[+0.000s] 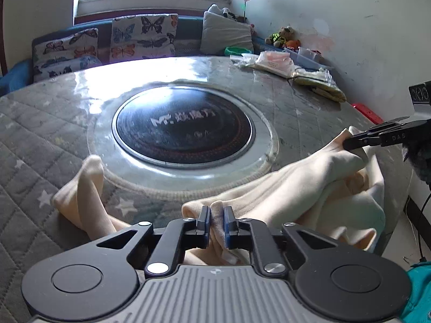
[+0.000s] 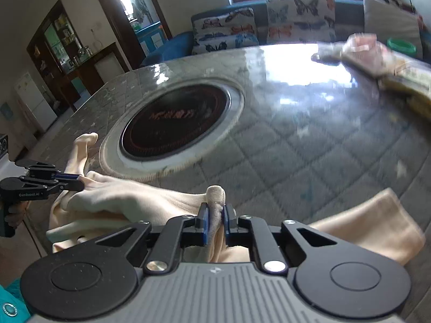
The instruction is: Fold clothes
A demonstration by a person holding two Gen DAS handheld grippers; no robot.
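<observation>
You are pinching a soft cream fabric garment (image 1: 309, 188) with both the left gripper (image 1: 216, 215) and right gripper (image 2: 215, 215), bunched over the quilted grey table's (image 1: 40, 140) near edge. Its loose sleeve could be snagging or sliding off.

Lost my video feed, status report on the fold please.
Left tool and right tool both shut on cream garment. Garment bunched at table edge, unfolded. Black round cooktop beyond; nothing blocking.

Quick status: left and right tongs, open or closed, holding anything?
Left tongs: closed on a bunched fold of the cream fabric garment.
Right tongs: closed on another bunched fold of the same garment.
</observation>
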